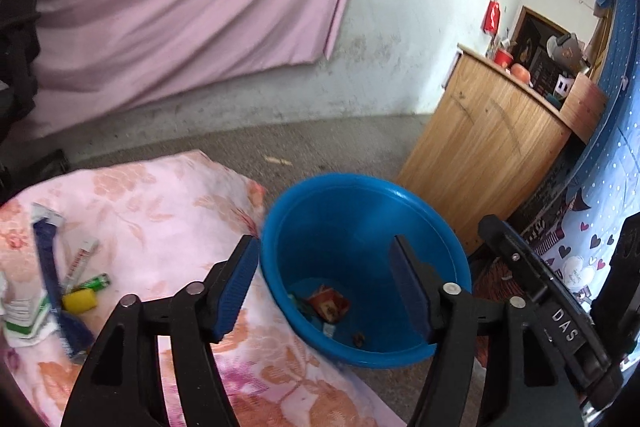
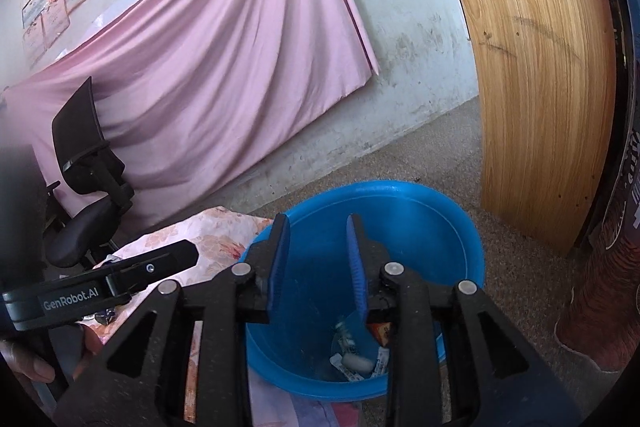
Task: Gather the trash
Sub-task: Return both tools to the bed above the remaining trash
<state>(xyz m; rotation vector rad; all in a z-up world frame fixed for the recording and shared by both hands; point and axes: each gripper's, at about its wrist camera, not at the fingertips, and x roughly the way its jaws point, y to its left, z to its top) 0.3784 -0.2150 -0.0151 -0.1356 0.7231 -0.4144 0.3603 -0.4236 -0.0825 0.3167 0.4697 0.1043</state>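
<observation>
Left gripper (image 1: 324, 291): jaws released, nothing between them — poised over the near rim of the blue basin (image 1: 448, 243).
Right gripper (image 2: 318, 267): jaws parted and empty, above the same basin's mouth.
Trash in basin: a red wrapper (image 1: 329, 305) and white scraps (image 2: 354, 361) lie on the bottom.
Trash left out: a yellow piece (image 1: 79, 301), a green tube (image 1: 95, 282), a blue-handled razor (image 1: 47, 263) and paper packets (image 1: 24, 315) — on the floral cloth (image 1: 168, 211) just beside the basin.
Background: pink sheet (image 2: 208, 59), wooden cabinet (image 2: 544, 99).

Black gripper (image 1: 324, 283) linkages, silver rivets, ribbed blue pads (image 2: 277, 263).
</observation>
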